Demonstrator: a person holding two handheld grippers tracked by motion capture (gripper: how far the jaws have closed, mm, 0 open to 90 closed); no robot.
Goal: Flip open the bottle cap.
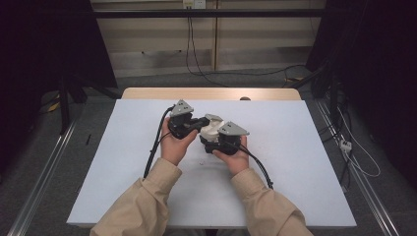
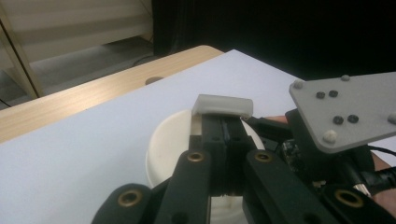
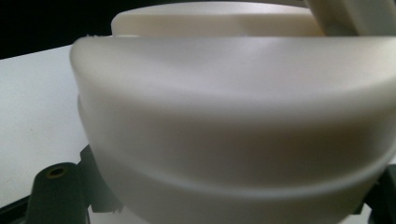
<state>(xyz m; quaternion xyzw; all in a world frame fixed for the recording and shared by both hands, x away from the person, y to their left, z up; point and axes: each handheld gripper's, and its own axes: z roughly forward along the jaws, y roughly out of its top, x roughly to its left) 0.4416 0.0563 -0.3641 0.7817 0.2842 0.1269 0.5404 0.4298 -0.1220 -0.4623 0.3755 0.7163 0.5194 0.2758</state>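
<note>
Jaws of my left hand-held gripper (image 2: 223, 135) are pressed together, pinching a small pale tab (image 2: 223, 105) that stands up from the cream round container (image 2: 170, 144). I read that tab as part of the container's lid, so this grip looks set to lift or pry it. Right beside the container, my right hand-held gripper (image 1: 215, 139) is clamped on its body: in the right gripper view the cream wall (image 3: 224, 121) sits hard against the lens, with black jaw parts at either lower corner. I judge the right side is there to steady the container while the left works on the tab. Seen from the high view, the container (image 1: 210, 127) is held between both grippers, just above the white bench (image 1: 295, 147), near its middle. A strip of wooden edge (image 1: 211, 93) lies well beyond the container.
</note>
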